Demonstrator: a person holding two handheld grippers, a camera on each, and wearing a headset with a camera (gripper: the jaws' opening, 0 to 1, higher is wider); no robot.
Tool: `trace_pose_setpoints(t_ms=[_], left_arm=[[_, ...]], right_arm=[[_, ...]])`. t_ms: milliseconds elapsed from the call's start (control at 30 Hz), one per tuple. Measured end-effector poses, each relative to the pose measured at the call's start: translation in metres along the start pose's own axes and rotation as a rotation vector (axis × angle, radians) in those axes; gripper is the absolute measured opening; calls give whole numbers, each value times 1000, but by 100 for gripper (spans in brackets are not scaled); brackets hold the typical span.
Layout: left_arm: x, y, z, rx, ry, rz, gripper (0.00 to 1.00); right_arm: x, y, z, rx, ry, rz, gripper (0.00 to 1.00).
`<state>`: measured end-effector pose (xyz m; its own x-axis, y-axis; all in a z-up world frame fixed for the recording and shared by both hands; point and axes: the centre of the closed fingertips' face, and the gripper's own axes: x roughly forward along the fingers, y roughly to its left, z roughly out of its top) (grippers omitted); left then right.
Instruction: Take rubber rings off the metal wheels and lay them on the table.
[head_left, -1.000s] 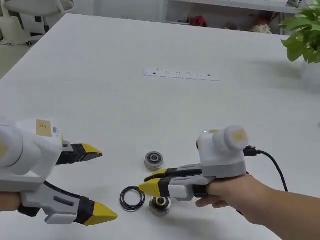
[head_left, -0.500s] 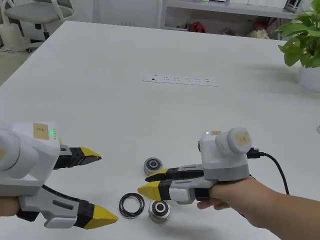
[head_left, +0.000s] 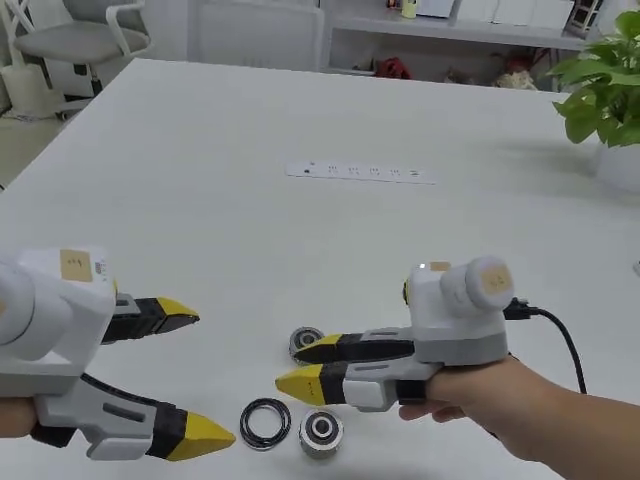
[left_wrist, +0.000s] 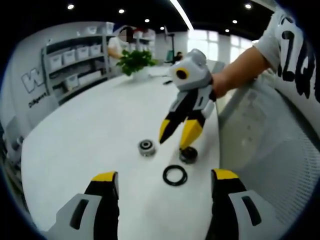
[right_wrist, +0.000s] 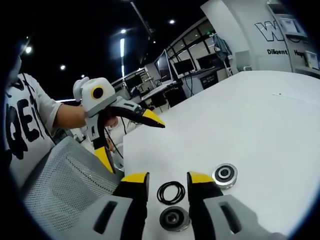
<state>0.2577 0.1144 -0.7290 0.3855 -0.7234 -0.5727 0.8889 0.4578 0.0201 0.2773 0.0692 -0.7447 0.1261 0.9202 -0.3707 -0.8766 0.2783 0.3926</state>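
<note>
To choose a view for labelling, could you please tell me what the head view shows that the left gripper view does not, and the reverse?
The head view adds the power strip and an office chair beyond the table's far corner. The left gripper view adds ceiling lights, the person's lettered shirt and a grey mesh seat back. Shared: the table, the open right gripper, the ring, two wheels and the plant.
</note>
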Motion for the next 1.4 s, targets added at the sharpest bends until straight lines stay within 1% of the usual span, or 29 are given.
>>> trace_pose_setpoints(t_ms=[267, 767, 1167, 1400], left_arm=[[-3, 2, 3, 3, -5, 7, 77], [-7, -1, 12, 17, -14, 10, 77], [-13, 0, 17, 23, -18, 20, 78], [-14, 0, 19, 25, -20, 20, 78]], right_arm=[[-5, 2, 9, -29, -16, -8, 32], [-24, 3, 27, -94, -57, -44, 42], [-43, 2, 36, -139, -76, -84, 51], [-54, -1, 36, -177, -73, -111, 57]])
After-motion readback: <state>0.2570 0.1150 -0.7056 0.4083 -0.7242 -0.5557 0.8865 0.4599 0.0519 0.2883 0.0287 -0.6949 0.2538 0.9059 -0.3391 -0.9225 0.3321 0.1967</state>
